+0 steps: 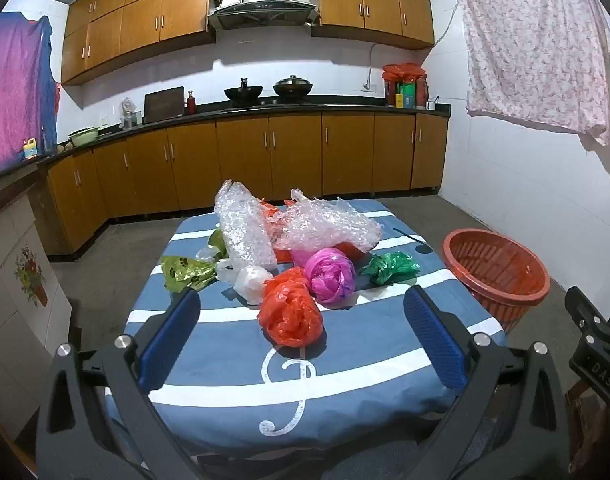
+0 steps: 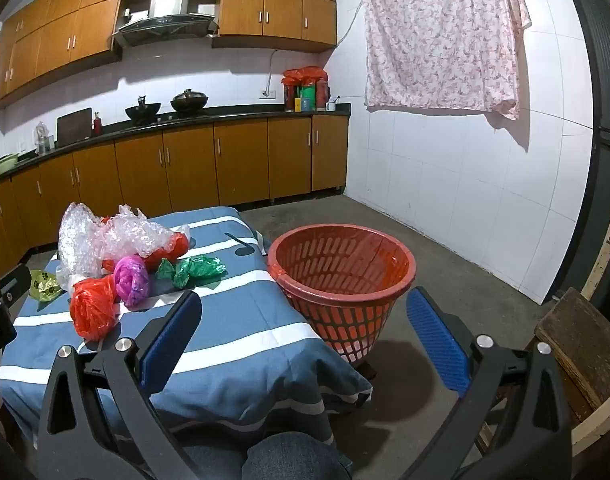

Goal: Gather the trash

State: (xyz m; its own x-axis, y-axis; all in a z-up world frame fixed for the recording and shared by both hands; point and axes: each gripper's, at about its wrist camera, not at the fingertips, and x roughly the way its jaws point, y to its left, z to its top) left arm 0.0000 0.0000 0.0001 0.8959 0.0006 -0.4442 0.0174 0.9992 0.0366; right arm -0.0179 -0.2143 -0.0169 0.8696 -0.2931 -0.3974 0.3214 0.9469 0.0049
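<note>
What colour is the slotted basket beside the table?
Red-orange; the basket shows best in the right wrist view.

This was a home kitchen. Brown wooden wall cabinets (image 1: 145, 20) ran above a white tiled wall (image 1: 325, 68), with matching base cabinets (image 1: 241, 160) under a long dark counter (image 1: 305, 110) that bent around the left corner. A steel range hood (image 1: 263, 4) hung over a hob holding a wok (image 1: 243, 94) and a lidded pan (image 1: 292, 87). Also on the counter were a cutting board (image 1: 164, 103), a red bottle (image 1: 191, 103), a green bowl (image 1: 83, 136) and a yellow jug (image 1: 29, 149). A floral sheet (image 2: 441, 36) hung on the right wall and a purple cloth (image 1: 17, 80) on the left. The floor (image 2: 425, 240) was bare grey concrete.
</note>
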